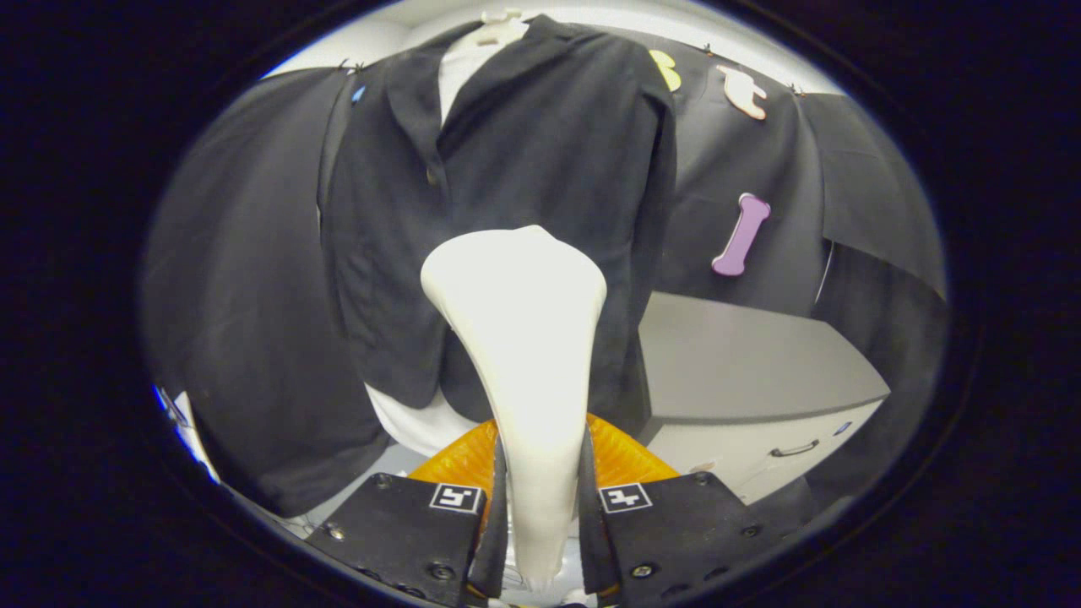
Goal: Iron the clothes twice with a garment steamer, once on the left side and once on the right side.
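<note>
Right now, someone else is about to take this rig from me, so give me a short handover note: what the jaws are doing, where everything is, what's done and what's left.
Gripper: jaws shut on the garment steamer, clamped on its narrow handle, with the wide head pointing up and forward.
Jacket: dark, hanging over a white shirt, straight ahead beyond the steamer head. Whether the head touches the cloth cannot be told.
Nearby: grey cabinet with a drawer handle to the jacket's right; something orange low behind the jaws.
Done: steamer is in hand and facing the jacket. Completed passes cannot be judged.
Left: assume both passes, left side and right side.
</note>
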